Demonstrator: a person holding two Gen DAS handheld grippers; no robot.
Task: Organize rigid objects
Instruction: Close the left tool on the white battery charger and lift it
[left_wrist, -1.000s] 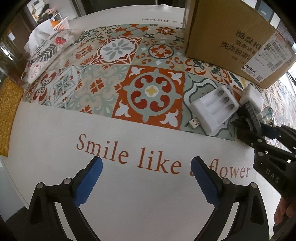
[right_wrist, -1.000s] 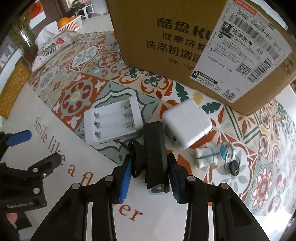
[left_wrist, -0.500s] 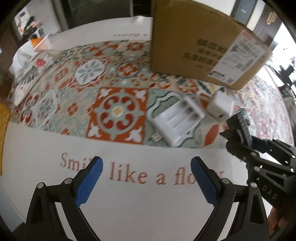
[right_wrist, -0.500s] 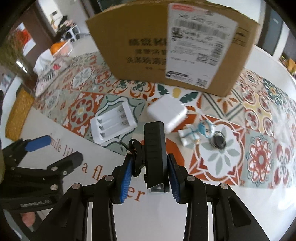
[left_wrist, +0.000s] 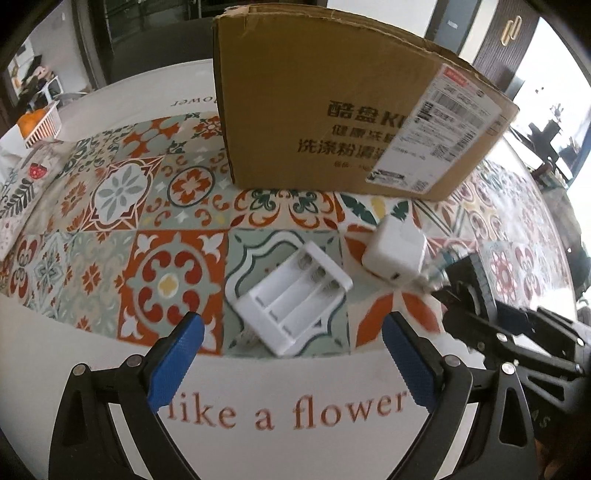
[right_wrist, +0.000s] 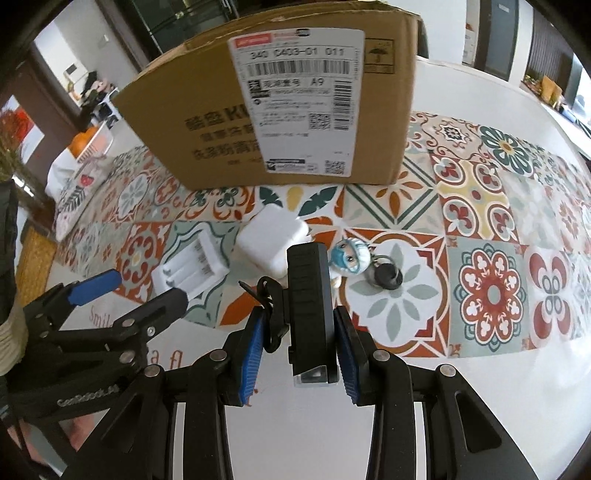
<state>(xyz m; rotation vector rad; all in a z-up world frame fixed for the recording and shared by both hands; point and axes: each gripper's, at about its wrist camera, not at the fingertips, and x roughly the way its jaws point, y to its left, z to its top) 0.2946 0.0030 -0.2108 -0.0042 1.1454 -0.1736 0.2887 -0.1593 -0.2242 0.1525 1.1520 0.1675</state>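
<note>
My right gripper (right_wrist: 299, 347) is shut on a black bike light (right_wrist: 308, 306) with a strap mount, held above the table. In the left wrist view that same gripper (left_wrist: 476, 291) shows at the right edge. My left gripper (left_wrist: 291, 354) stands open over the table's front, with nothing between its blue pads. Just beyond it lies a white battery charger (left_wrist: 291, 299), empty slots up, also in the right wrist view (right_wrist: 192, 269). A white power adapter (left_wrist: 395, 254) (right_wrist: 271, 238) sits beside it. A small figurine keychain (right_wrist: 351, 258) with a black key lies to the right.
A large open cardboard box (left_wrist: 347, 122) (right_wrist: 280, 110) stands behind the objects on the patterned tablecloth (left_wrist: 110, 206). A white basket with oranges (left_wrist: 40, 125) sits at the far left. A patterned cushion (left_wrist: 18, 188) lies at the left edge.
Both grippers have moved right and lifted a little; the charger and adapter now sit nearer the centre of the left view. The right gripper has rolled, still holding the bike light.
</note>
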